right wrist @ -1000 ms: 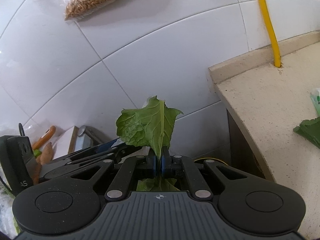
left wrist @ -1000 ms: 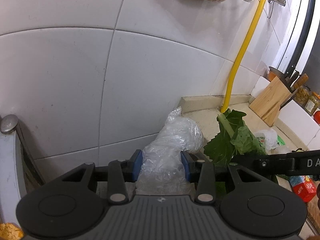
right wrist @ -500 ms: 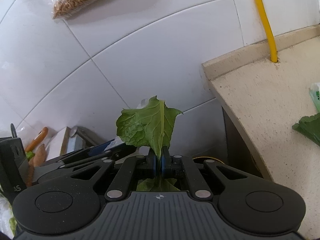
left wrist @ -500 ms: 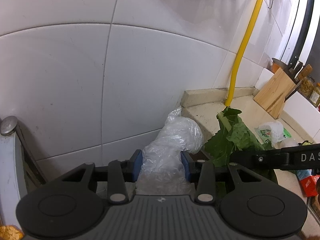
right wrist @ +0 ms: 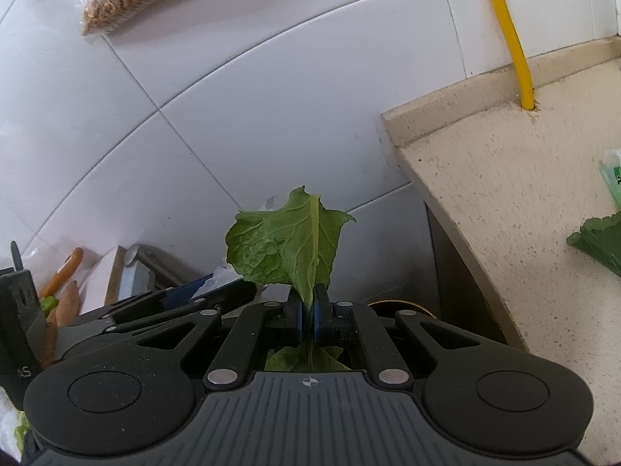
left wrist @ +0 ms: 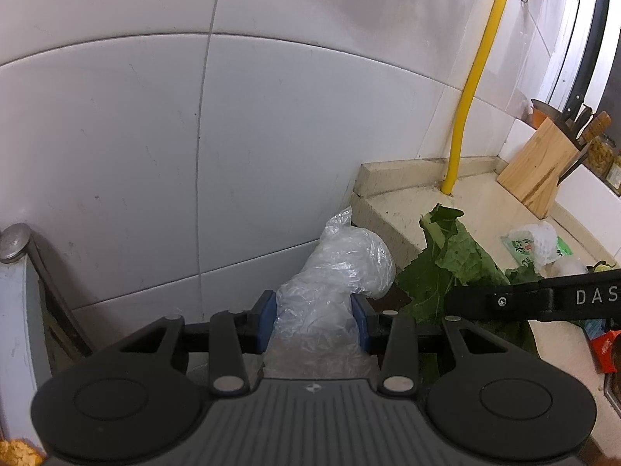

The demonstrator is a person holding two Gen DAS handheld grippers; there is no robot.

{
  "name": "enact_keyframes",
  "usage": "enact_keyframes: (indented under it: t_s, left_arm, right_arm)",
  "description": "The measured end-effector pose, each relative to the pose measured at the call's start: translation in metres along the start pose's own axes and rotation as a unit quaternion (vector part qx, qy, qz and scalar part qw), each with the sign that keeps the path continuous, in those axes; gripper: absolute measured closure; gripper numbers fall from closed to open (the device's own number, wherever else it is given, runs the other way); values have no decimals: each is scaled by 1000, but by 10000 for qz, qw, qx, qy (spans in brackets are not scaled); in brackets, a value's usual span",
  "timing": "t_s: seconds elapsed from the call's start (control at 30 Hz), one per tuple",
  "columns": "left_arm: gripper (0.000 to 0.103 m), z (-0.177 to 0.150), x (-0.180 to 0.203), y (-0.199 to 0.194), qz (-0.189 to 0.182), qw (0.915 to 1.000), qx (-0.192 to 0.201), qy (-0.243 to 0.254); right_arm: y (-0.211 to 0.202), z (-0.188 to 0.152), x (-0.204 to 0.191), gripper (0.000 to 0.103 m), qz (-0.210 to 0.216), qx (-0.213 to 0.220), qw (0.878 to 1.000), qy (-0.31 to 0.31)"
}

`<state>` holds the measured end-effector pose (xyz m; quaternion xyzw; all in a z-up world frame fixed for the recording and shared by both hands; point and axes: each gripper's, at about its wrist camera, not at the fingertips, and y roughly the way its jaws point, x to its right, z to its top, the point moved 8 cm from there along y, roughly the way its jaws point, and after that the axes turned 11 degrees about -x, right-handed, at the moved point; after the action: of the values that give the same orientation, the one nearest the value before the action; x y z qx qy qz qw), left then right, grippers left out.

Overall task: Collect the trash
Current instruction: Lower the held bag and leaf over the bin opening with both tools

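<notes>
Left gripper (left wrist: 313, 320) is part-open, its pads clamped on a crumpled plastic bag (left wrist: 333, 272). Right gripper (right wrist: 309, 312) is fully closed on a leaf (right wrist: 289, 242), pinched at the midrib only. Risk — the leaf tears or slips free; the slick bag could slide out. Beyond, the counter (right wrist: 504, 194) holds more scraps — uncollected.

Both wrist views look down and forward, close to the white tiled wall (left wrist: 116, 136); both share the yellow pipe (left wrist: 471, 77) at the desk (right wrist: 504, 202) corner.
</notes>
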<state>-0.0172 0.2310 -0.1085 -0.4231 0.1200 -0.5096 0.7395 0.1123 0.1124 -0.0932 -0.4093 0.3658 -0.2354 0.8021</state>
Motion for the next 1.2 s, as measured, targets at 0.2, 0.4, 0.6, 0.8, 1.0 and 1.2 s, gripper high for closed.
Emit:
enact_keyframes:
  t_s: [0.2, 0.4, 0.6, 0.8, 1.0, 1.2]
  left_arm:
    - [68, 1, 0, 3, 10, 10000, -36, 18]
    - [68, 2, 1, 6, 25, 10000, -66, 35]
    - [68, 3, 1, 8, 25, 9999, -76, 71]
    - [68, 2, 1, 10, 34, 9999, -90, 71]
    - [68, 2, 1, 12, 63, 9999, -128, 81]
    - [67, 3, 2, 16, 78, 9998, -179, 106]
  right_arm:
    - [6, -1, 2, 96, -15, -60, 10000, 13]
    - [10, -2, 4, 96, -25, -88, 10000, 32]
    - [11, -1, 5, 96, -29, -83, 9999, 67]
    - [14, -2, 6, 96, -17, -118, 9999, 77]
    - [15, -2, 7, 96, -7, -131, 9999, 98]
    - [18, -3, 8, 95, -11, -157, 9998, 130]
